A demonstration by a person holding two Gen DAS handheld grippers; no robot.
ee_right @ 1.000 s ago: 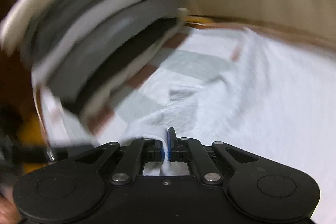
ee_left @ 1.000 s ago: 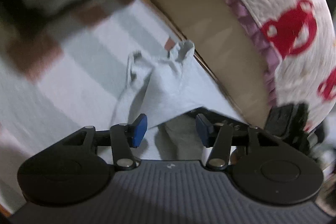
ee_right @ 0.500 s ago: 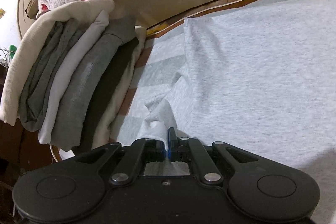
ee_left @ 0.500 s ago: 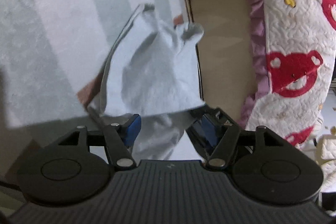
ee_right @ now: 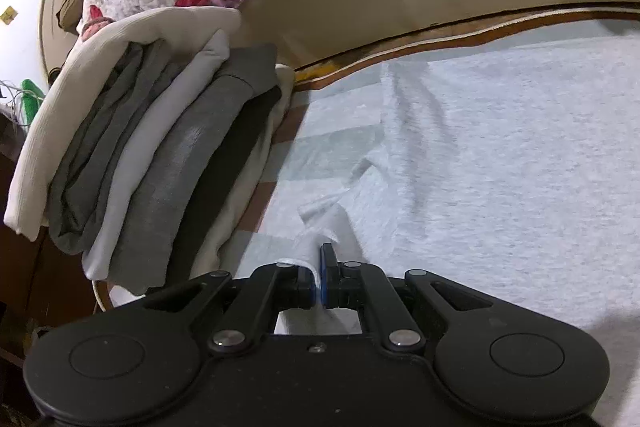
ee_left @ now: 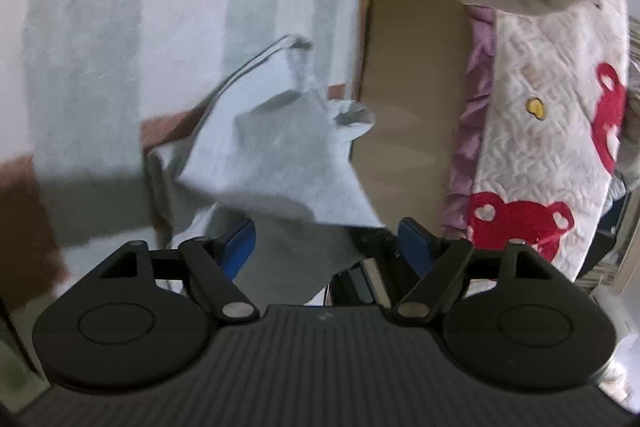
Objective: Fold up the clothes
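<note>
Grey garment [ee_right: 500, 163] edge pinched in right hand-held gripper [ee_right: 320, 283], folded stack [ee_right: 160, 163] beside.

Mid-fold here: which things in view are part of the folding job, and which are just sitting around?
In the job:
light grey garment
right gripper, shut on its edge
left gripper, open, jaws just widened around a fold, not pinching
stack of folded clothes

Just lying about:
quilted bear-print blanket
striped cover

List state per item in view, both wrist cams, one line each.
left gripper: open, jaws just opening wider, cloth between pads but not pinched
right gripper: shut on light grey garment
light grey garment: mostly spread flat, one end bunched and lifted
stack of clothes: folded, piled beside the garment
quilt: draped over the headboard
</note>
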